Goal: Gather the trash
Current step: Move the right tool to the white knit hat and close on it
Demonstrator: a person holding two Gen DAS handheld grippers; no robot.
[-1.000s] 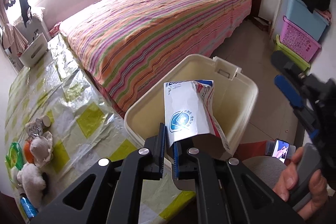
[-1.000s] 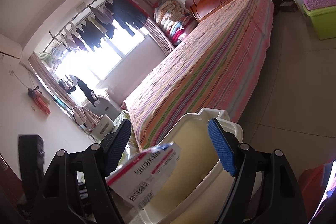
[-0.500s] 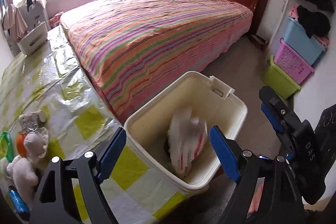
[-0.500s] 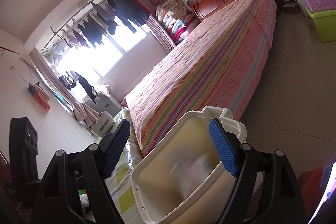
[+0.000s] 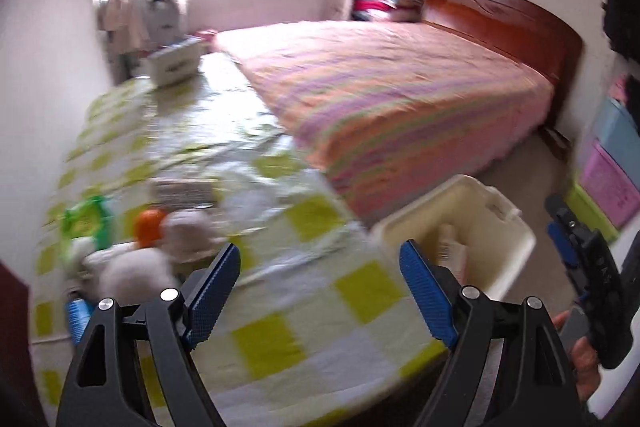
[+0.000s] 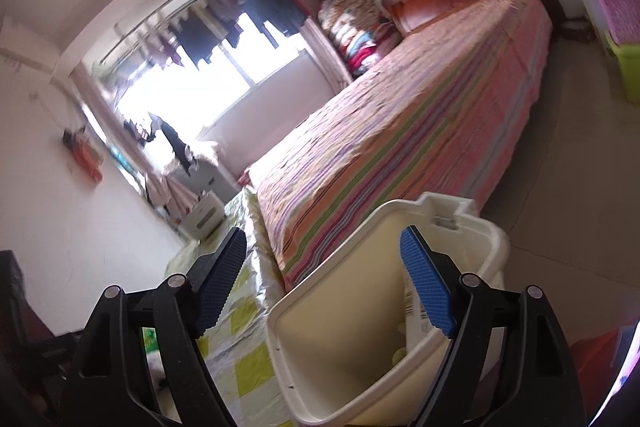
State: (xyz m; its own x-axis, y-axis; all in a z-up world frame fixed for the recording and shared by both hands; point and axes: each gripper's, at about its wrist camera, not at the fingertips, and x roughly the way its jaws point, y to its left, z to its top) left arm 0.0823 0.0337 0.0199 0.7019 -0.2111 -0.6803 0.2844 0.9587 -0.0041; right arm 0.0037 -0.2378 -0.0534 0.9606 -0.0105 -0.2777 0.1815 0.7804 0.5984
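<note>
My left gripper (image 5: 320, 267) is open and empty above the table's yellow-checked cloth (image 5: 304, 311). Blurred at its left lie white crumpled tissues (image 5: 188, 227), an orange piece (image 5: 150, 223), a green ring (image 5: 86, 219) and a blue item (image 5: 76, 315). A cream bin (image 5: 508, 251) stands at the table's right edge with a white printed packet (image 5: 452, 247) inside. My right gripper (image 6: 322, 247) is open and empty just above the bin's rim (image 6: 320, 287), where the packet (image 6: 414, 303) leans on the wall. In the left wrist view the right gripper (image 5: 557, 219) is beyond the bin.
A striped bed (image 5: 400, 99) runs along the table's far side, with a wooden headboard (image 5: 500, 23). A white box (image 5: 174, 65) sits at the table's far end. Coloured storage crates (image 5: 608, 183) stack against the right wall. Bare floor (image 6: 568, 195) lies right of the bin.
The left gripper opened and the packet fell into the bin. It then swung left over the table and rolled. The right gripper drifted slightly and stayed open.
</note>
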